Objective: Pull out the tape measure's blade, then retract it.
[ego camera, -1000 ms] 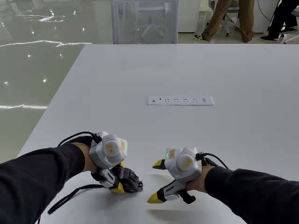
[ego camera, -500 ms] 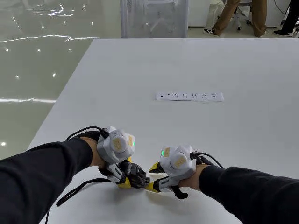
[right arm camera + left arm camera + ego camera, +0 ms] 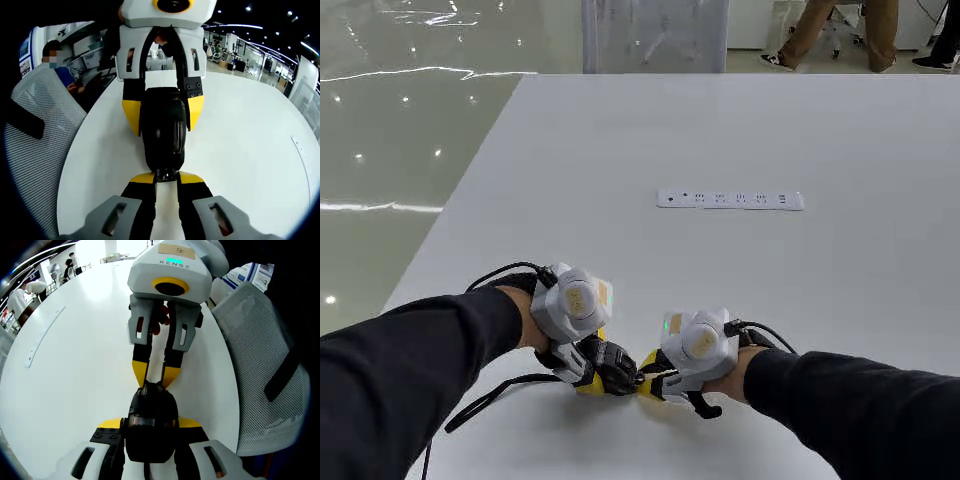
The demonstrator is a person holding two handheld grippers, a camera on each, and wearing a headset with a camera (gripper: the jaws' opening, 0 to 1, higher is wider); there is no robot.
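Observation:
A black tape measure (image 3: 611, 364) lies low over the white table (image 3: 720, 120) near its front edge. My left gripper (image 3: 592, 378) is shut on its case, one yellow-tipped jaw on each side. In the left gripper view the case (image 3: 151, 427) sits between my own jaws. My right gripper (image 3: 646, 385) faces it from the right. Its yellow fingertips (image 3: 170, 374) are pinched together on the blade's end tab at the case mouth. In the right gripper view the tab (image 3: 165, 174) sits between my nearly closed jaws, with the case (image 3: 162, 130) just beyond. No blade length shows.
A white power strip (image 3: 730, 200) lies mid-table, well beyond the grippers. The table's left edge drops to a glossy floor (image 3: 390, 130). A black cable (image 3: 490, 395) trails from the left gripper. A mesh chair (image 3: 260, 365) stands behind me. People stand far back (image 3: 830, 30).
The right gripper, open and apart from the tape measure a second ago, has moved left to the case and shut on the blade's tab. The left gripper keeps its hold.

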